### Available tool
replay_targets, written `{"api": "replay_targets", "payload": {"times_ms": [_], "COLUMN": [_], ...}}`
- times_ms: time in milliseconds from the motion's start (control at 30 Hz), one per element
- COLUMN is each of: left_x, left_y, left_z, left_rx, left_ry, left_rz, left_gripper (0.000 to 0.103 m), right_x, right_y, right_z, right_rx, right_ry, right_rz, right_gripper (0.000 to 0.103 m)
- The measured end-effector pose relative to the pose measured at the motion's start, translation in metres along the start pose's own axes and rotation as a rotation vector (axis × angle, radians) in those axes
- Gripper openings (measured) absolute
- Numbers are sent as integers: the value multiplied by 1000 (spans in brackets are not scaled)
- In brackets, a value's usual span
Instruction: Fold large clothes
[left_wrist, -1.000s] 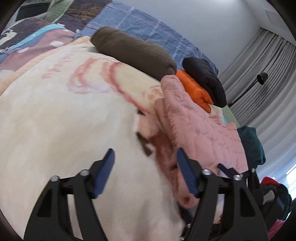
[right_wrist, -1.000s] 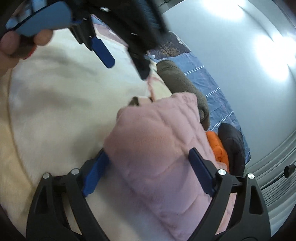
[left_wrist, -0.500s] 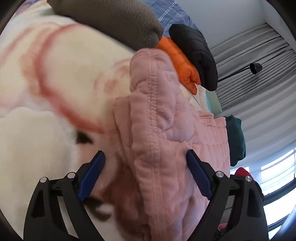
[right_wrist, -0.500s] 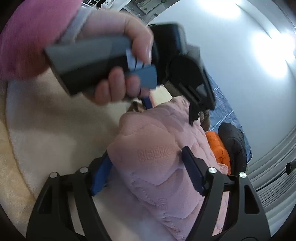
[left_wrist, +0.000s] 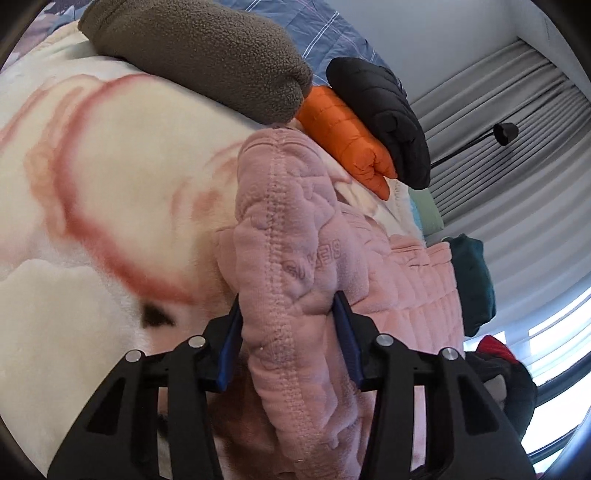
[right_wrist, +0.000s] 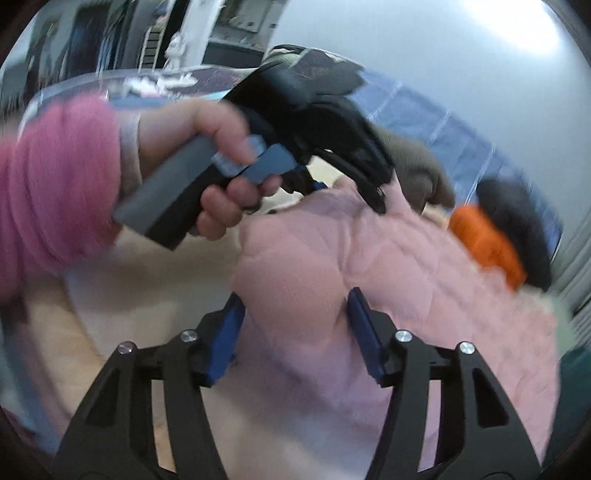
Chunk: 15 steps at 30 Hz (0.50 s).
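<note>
On the bed, a cream blanket (left_wrist: 110, 177) with red markings is covering the surface, and grey curtains (left_wrist: 517, 122) are hanging along the far wall. A brown fleece (left_wrist: 199, 55), an orange jacket (left_wrist: 343, 136) and a black jacket (left_wrist: 384, 114) are lying side by side at the far edge, with a teal garment (left_wrist: 474, 280) off to the right. The pink quilted jacket (left_wrist: 295, 277) is lying on the blanket, and a thick fold of it is bunching up between the blue pads. The left gripper (left_wrist: 288, 332) is squeezing that stitched ridge. The right gripper (right_wrist: 293, 328) is pinching another bulge of the jacket, while the left hand (right_wrist: 207, 166) is working its trigger just above, in a blurred view.
</note>
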<state>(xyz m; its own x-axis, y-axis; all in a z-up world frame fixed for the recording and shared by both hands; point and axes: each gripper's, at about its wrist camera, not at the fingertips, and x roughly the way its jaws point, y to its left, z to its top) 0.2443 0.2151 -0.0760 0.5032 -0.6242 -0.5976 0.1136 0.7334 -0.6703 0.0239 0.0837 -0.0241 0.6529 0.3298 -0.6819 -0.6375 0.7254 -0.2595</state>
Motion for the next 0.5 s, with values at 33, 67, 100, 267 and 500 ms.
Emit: {"api": "replay_targets", "payload": {"times_ms": [33,67,100,267,500], "left_x": [1,0,0,3,-1], "left_y": [1,3,5,9,9], "left_z": [0,-1,-3,-11,-15], "left_rx": [3,6,18,43,76], "left_ry": [-6,-12,-30,-82,-108], "left_rz": [-1,1,16,44,62], "left_gripper": [50,55,60,71,71], "right_x": [-4,-9,-12,-30,-18], "right_y": [-10,-17,-23,-60,-114], "right_z": [-1,-2,-3,-9,-23], "right_rx": [56,95,124,267,436], "right_ry": [9,10,11,6,67], "right_rz": [27,39,46,-16,-101], "right_gripper": [58,58,58,60,60]}}
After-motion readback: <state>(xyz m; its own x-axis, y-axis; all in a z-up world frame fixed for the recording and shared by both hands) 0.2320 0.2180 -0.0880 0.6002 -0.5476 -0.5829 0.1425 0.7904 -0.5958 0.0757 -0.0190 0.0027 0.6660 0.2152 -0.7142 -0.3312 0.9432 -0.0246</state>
